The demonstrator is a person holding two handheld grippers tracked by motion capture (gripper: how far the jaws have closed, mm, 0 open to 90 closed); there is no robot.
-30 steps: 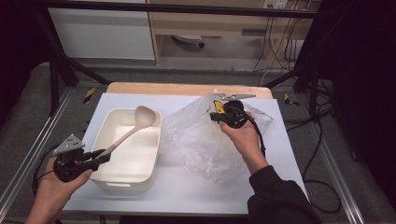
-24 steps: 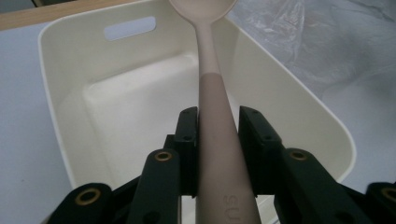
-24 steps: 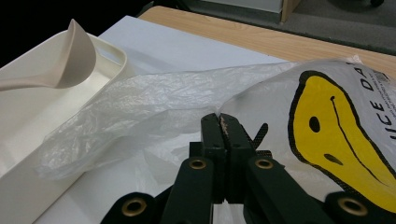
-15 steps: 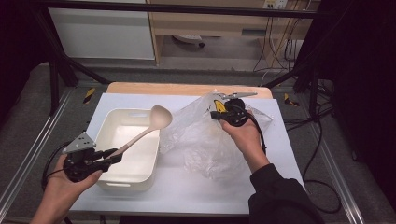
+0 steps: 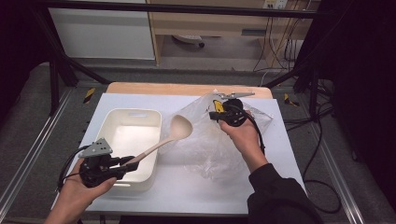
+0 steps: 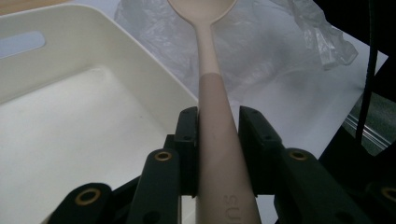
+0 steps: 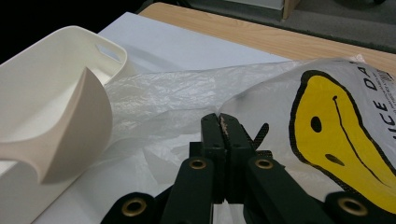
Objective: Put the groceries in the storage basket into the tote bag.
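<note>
1. I have the ladle point(image 5: 172, 134) off the tabletop, its bowl at the plastic bag's point(image 5: 205, 144) mouth, at about 2 o'clock from the white bin point(image 5: 122, 154). I judge it light and stiff, its smooth handle prone to twisting, so low on the handle is the right hold.
2. My left gripper point(image 6: 217, 140) has its fingers point(image 6: 188, 140) clamped on either side of that handle, the shaft running straight out between them.
3. The bag is thin, limp and slippery; I judge it will collapse unless held by its edge.
4. My right gripper point(image 7: 224, 140), at 12 o'clock on the bag, has its fingers pinched fully together on a fold of film beside the yellow smiley print point(image 7: 345, 140).
</note>
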